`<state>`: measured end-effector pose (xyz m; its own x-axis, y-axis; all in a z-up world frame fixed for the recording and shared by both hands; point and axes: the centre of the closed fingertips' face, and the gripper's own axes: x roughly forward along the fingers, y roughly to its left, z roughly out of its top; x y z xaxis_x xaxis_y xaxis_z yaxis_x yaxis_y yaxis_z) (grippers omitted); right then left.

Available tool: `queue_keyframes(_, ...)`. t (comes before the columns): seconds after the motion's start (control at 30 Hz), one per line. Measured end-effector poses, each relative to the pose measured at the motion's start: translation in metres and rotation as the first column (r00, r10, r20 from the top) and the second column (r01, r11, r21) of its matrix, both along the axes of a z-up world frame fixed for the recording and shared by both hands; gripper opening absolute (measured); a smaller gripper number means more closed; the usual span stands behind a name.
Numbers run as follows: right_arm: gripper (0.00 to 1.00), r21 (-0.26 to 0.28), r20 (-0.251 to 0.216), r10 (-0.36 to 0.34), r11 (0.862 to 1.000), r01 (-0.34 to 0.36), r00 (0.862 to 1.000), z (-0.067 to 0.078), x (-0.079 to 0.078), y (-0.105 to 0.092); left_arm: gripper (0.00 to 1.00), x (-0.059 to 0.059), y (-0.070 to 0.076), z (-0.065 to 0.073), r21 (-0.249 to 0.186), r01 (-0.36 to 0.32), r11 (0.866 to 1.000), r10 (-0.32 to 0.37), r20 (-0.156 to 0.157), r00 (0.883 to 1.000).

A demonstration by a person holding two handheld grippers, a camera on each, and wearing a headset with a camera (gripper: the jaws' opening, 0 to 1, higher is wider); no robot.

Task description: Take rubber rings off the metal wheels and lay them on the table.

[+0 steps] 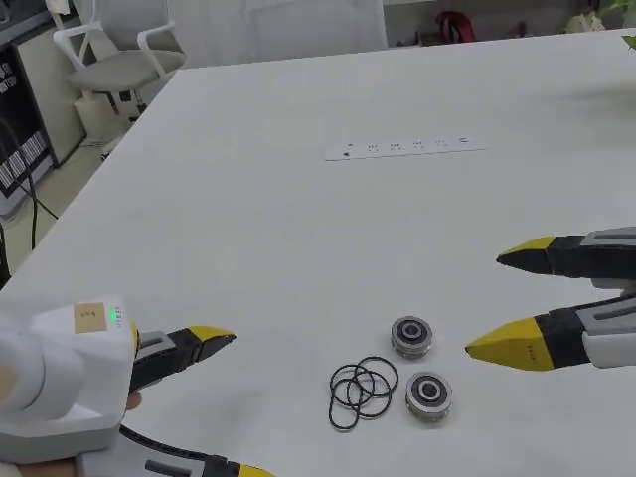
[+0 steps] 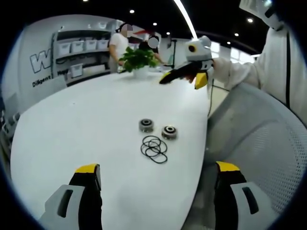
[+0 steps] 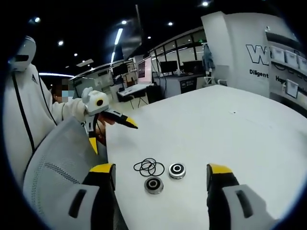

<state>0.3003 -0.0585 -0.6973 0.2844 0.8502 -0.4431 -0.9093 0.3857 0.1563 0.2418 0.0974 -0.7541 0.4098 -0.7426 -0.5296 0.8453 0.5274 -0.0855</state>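
left hand-held gripper (image 1: 237, 405), right hand-held gripper (image 1: 487, 303) gaping, empty; rubber rings (image 1: 363, 390) beside metal wheels (image 1: 411, 335).

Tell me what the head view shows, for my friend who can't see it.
A pile of black rings lies on a white table beside two wheels, one behind the other. The left gripper and right gripper are open on either side.

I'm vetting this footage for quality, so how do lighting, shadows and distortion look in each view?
Head view: soft even light, the white table nearly washed out, only faint shadows under the two silver metal wheels and the black rubber rings, all sharp. Left and right gripper views: fisheye curves the table's edge; ceiling lights glare against dark surroundings.
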Motion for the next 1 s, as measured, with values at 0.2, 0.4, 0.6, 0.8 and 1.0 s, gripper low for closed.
queue_keyframes(0.2,0.83,-0.046,0.012,0.008,0.999,-0.007,1.000,-0.011,-0.006,-0.011,0.99,-0.002,-0.001,0.000,0.000,0.001,1.000,-0.001,-0.002,1.000)
queue_keyframes(0.4,0.86,-0.066,-0.006,-0.008,0.998,0.008,1.000,-0.023,-0.012,-0.023,0.99,-0.004,-0.003,0.000,0.002,0.009,1.000,-0.009,-0.004,1.000)
queue_keyframes(0.6,0.96,-0.082,-0.038,-0.023,0.996,0.020,0.999,-0.037,-0.020,-0.030,0.99,-0.004,-0.003,0.000,-0.015,-0.001,1.000,0.001,-0.009,1.000)
queue_keyframes(0.8,1.00,-0.103,-0.073,-0.032,0.994,0.024,0.997,-0.051,-0.030,-0.039,0.99,-0.004,0.000,0.000,-0.028,-0.020,0.999,0.020,-0.011,1.000)
queue_keyframes(1.0,1.00,-0.115,-0.103,-0.065,0.992,0.053,0.993,-0.064,-0.039,-0.050,0.99,-0.005,0.001,-0.004,-0.029,-0.030,0.999,0.029,-0.020,0.999)
